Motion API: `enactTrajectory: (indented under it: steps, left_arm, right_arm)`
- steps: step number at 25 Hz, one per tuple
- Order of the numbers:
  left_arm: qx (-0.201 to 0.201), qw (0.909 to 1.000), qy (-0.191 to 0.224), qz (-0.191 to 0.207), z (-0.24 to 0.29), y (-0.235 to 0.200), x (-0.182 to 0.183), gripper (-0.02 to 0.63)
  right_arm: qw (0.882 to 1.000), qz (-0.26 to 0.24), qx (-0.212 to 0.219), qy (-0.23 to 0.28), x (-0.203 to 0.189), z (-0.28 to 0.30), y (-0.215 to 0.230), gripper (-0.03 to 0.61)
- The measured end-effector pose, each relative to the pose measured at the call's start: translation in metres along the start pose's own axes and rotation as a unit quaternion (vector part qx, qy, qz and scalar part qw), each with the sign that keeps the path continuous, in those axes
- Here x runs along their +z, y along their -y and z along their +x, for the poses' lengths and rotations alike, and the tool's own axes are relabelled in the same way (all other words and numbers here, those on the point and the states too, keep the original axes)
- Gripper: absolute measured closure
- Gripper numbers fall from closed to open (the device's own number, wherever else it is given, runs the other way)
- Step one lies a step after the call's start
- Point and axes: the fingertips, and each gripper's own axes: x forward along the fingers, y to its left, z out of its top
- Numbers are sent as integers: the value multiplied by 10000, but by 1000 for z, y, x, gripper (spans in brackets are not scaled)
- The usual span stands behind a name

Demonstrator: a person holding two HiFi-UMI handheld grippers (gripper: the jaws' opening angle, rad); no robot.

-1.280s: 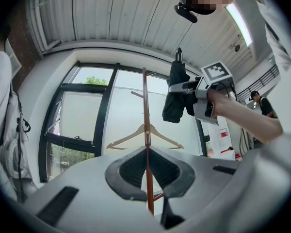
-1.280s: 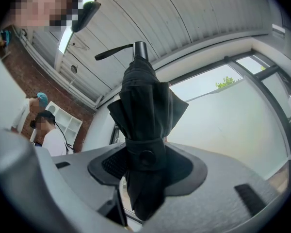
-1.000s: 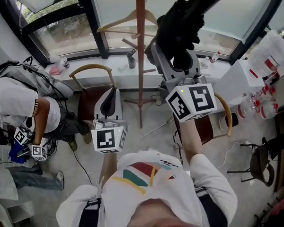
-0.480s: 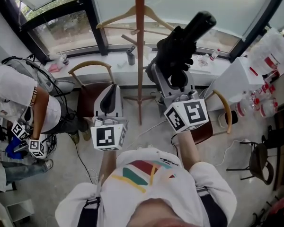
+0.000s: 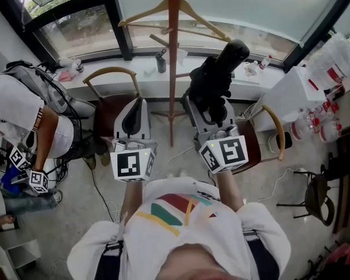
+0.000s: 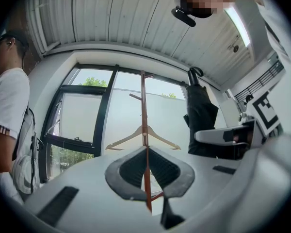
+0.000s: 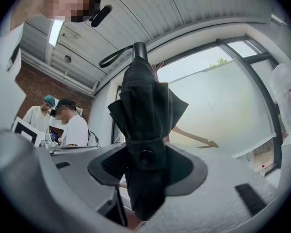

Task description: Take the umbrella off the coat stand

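Observation:
A black folded umbrella [image 5: 219, 77] stands upright in my right gripper [image 5: 213, 107], clear of the brown coat stand [image 5: 172, 69] and to its right. In the right gripper view the jaws are shut on the umbrella [image 7: 145, 120] at its strapped waist, with the wrist loop at the top. My left gripper [image 5: 135, 118] hangs left of the stand's pole, shut with nothing in it. The left gripper view shows the pole [image 6: 144, 110] through the thin line between the pads, and the umbrella [image 6: 200, 115] off to the right. A wooden hanger [image 5: 169, 10] remains on the stand.
A person in a white shirt [image 5: 23, 121] with a backpack stands at the left. Two wooden-backed chairs [image 5: 111, 86] [image 5: 274, 139] flank the stand's base. A bottle [image 5: 161, 60] sits on the windowsill. Bags and bottles [image 5: 329, 115] crowd the right side.
My right gripper has come down and back toward me with the umbrella in it. The left gripper has stayed where it was.

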Motion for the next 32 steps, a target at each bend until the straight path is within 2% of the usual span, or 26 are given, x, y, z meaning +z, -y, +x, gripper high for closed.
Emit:
enactTrajectory:
  steps: [3,11,16,26,32]
  left_arm:
    - [-36,9999,95,32,0,2,-2,603]
    - [-28,10000,13,-21,-1,8,2,603]
    - [-46,10000,19,4,-1,10,1,603]
    - [-74,10000,7,-1,2,11,-4,601]
    - [-67,10000,-18,-7,2,8,-7,603]
  right_arm:
    - [9999,88,-69,-108,-9,-7,1,368]
    - [9973,355,-107,-635,-52,-26,-3,368]
    - [9957,464,-141,-790,-66,-30,-2,368]
    - [9947,212,-136,-999,-77,-31,0,368]
    - [9944,225,-200,-1010,-78,-31,1,368]
